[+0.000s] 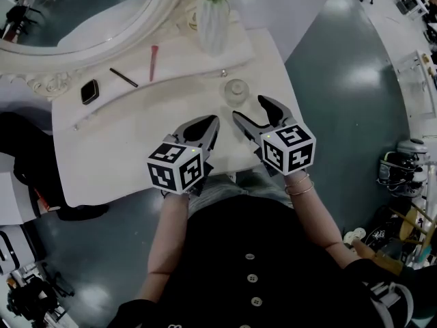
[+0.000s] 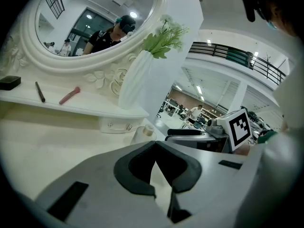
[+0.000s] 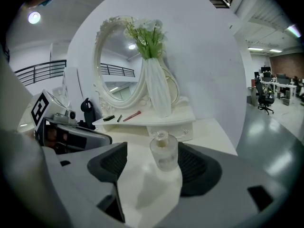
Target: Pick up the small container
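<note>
The small container point(image 1: 236, 87) is a clear glass jar with a round stopper, upright on the white dressing table point(image 1: 116, 149) below the raised shelf. My right gripper point(image 1: 249, 108) is open, its fingertips just short of the jar and not touching it. In the right gripper view the container point(image 3: 164, 151) stands just ahead of the right gripper point(image 3: 153, 148), in line with the gap between its spread jaws. My left gripper point(image 1: 210, 125) is shut on nothing, left of the right one, nearer the front edge. In the left gripper view the left gripper point(image 2: 154, 144) points toward the container point(image 2: 144, 133).
A white ribbed vase point(image 1: 213, 22) with flowers stands on the shelf behind the jar, by an oval mirror point(image 1: 89, 12). A pink stick point(image 1: 154, 61), a dark pencil point(image 1: 123, 77) and a black compact point(image 1: 89, 91) lie on the shelf. Grey floor point(image 1: 355, 94) drops off to the right.
</note>
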`<state>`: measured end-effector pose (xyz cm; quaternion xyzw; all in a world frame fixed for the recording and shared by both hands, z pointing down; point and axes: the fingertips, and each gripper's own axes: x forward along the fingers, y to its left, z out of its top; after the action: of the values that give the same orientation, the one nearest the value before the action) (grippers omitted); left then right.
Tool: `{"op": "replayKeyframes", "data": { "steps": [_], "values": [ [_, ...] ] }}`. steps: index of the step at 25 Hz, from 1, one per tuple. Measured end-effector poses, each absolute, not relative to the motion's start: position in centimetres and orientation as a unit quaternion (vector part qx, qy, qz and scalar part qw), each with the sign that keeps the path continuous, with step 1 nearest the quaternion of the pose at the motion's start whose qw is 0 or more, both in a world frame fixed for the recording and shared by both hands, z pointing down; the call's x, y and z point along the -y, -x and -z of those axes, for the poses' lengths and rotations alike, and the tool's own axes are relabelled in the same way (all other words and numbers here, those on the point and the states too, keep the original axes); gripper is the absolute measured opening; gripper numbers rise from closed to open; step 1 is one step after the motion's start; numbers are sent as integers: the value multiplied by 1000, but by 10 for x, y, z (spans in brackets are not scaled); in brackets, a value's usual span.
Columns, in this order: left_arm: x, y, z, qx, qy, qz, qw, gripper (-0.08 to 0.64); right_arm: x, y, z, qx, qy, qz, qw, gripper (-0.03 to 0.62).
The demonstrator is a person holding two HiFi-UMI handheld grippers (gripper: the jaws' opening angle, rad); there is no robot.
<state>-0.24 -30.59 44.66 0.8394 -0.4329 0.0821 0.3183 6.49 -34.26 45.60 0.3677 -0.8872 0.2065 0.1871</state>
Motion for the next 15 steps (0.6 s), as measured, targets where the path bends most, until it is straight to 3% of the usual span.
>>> {"op": "replayKeyframes", "data": {
  "steps": [15],
  "values": [
    [300, 4, -473, 435, -824, -80, 354, 12, 365, -49, -492, 890, -340, -194, 235, 345]
  ]
}}
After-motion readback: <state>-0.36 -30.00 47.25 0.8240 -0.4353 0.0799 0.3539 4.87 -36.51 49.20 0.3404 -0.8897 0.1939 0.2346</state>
